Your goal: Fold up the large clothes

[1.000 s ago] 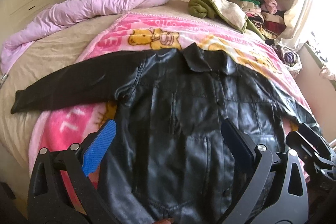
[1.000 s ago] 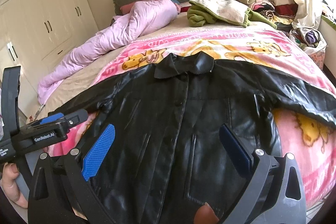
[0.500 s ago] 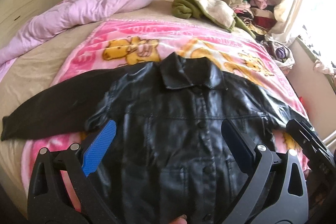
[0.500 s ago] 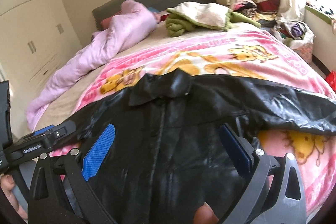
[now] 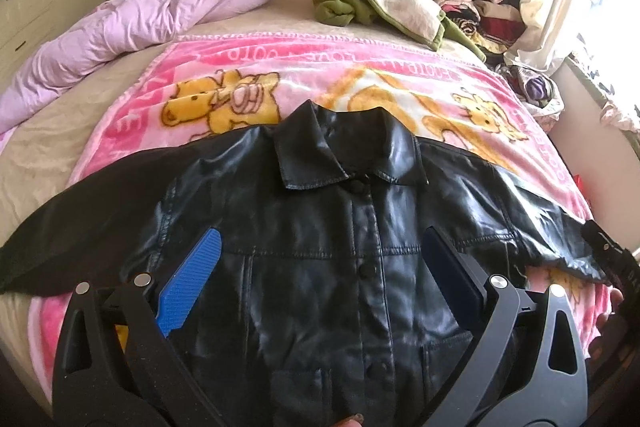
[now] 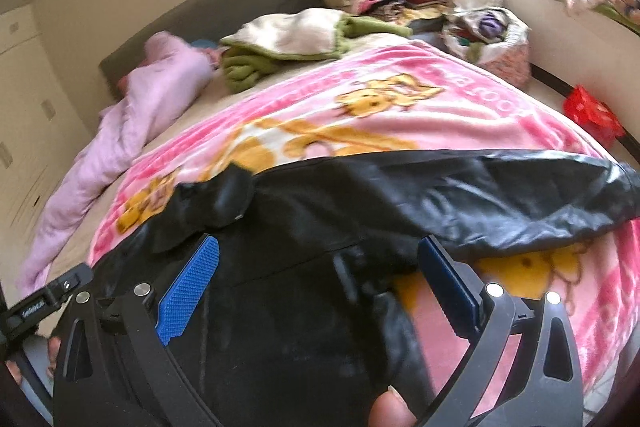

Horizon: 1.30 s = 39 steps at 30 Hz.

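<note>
The black faux-leather button-front jacket (image 5: 360,267) lies face-up, sleeves spread toward 9 and 3 o'clock, on the pink cartoon-print fleece blanket (image 5: 320,67); left gripper (image 5: 320,279) and right gripper (image 6: 316,279) hover above it, jaws wide apart, holding nothing; slick material may slip from a shallow pinch, skewing the fold.

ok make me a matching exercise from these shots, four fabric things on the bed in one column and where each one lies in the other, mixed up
Things:
1. black leather jacket
2. lilac crumpled duvet
3. pink cartoon-bear blanket
4. green and cream fleece bundle

Places:
A. far end of the bed, right of the duvet, beside the clothes pile
B. spread flat under the jacket
C. bunched along the bed's left side up to the headboard
D. laid out buttoned, sleeves spread, nearest the grippers

Pairs: 1-D, 2-C, 3-B, 4-A
</note>
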Each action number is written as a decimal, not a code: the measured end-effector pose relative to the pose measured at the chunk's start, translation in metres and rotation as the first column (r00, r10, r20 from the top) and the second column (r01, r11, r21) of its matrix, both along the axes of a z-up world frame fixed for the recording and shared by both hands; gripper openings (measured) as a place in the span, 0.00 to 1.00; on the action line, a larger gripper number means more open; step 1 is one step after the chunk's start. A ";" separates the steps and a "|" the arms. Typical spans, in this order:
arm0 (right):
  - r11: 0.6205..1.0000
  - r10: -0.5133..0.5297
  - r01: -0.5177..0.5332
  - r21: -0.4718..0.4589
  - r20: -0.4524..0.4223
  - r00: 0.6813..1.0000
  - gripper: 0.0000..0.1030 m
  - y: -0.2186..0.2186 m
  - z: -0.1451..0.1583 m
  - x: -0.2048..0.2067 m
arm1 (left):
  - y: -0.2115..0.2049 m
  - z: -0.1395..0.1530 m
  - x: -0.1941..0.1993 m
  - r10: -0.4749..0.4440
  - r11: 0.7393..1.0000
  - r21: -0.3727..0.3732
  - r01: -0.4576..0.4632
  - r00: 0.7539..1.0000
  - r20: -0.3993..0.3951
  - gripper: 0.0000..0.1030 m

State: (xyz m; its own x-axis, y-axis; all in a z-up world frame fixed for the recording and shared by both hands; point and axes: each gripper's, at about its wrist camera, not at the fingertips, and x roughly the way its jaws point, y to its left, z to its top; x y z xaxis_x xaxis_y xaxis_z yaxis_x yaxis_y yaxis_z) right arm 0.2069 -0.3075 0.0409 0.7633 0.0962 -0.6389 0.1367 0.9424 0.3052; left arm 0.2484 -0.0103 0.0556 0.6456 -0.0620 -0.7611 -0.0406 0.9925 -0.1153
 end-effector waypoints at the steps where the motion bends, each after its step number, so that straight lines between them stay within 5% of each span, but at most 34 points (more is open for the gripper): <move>1: 1.000 -0.024 0.024 0.007 -0.005 1.000 0.96 -0.008 -0.002 0.002 | -0.002 -0.001 0.004 0.001 1.000 0.002 -0.001 1.000 0.000 0.91; 14: 0.950 -0.290 0.296 0.100 -0.068 0.954 0.96 -0.106 -0.035 0.013 | -0.032 -0.037 0.038 -0.044 0.999 -0.013 0.044 0.999 -0.030 0.91; 21: 0.835 -0.474 0.503 0.222 -0.173 0.863 0.96 -0.173 -0.076 0.000 | -0.047 -0.063 0.039 -0.074 0.997 0.002 0.074 0.995 -0.064 0.91; 29: 0.737 -0.561 0.630 0.245 -0.298 0.772 0.96 -0.225 -0.117 -0.010 | -0.069 -0.087 0.035 -0.142 0.990 -0.006 0.142 0.987 -0.074 0.91; 39: 0.639 -0.609 0.681 0.357 -0.306 0.732 0.96 -0.279 -0.133 -0.001 | -0.049 -0.088 0.038 -0.112 0.993 -0.058 0.107 0.991 -0.077 0.91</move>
